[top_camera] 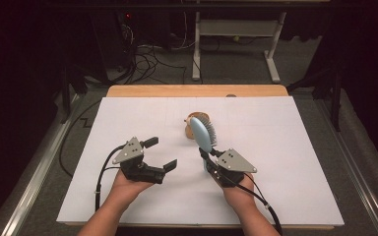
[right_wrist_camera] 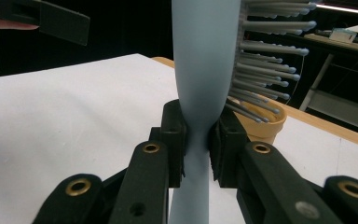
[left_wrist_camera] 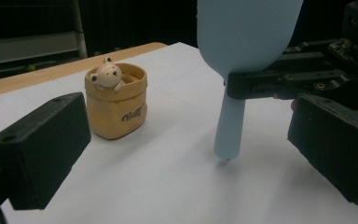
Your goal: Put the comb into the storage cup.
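A light blue hairbrush (top_camera: 204, 132) with grey bristles stands upright, handle down, its tip just above the white sheet. My right gripper (top_camera: 206, 156) is shut on its handle; in the right gripper view the pads (right_wrist_camera: 175, 128) squeeze the narrow neck of the brush (right_wrist_camera: 205, 56). Behind it sits a small yellow pot (top_camera: 189, 130) with a bear figure at its rim (left_wrist_camera: 106, 74). My left gripper (top_camera: 160, 154) hovers left of the brush, open, with nothing between its jaws. In the left gripper view the brush handle (left_wrist_camera: 228, 126) hangs ahead, clamped by the right gripper (left_wrist_camera: 261, 84).
A white sheet (top_camera: 275, 147) covers the wooden table (top_camera: 152, 91). Dark floor, cables and a table frame (top_camera: 236, 29) lie beyond the far edge. A metal rail (top_camera: 39, 162) runs along the left side.
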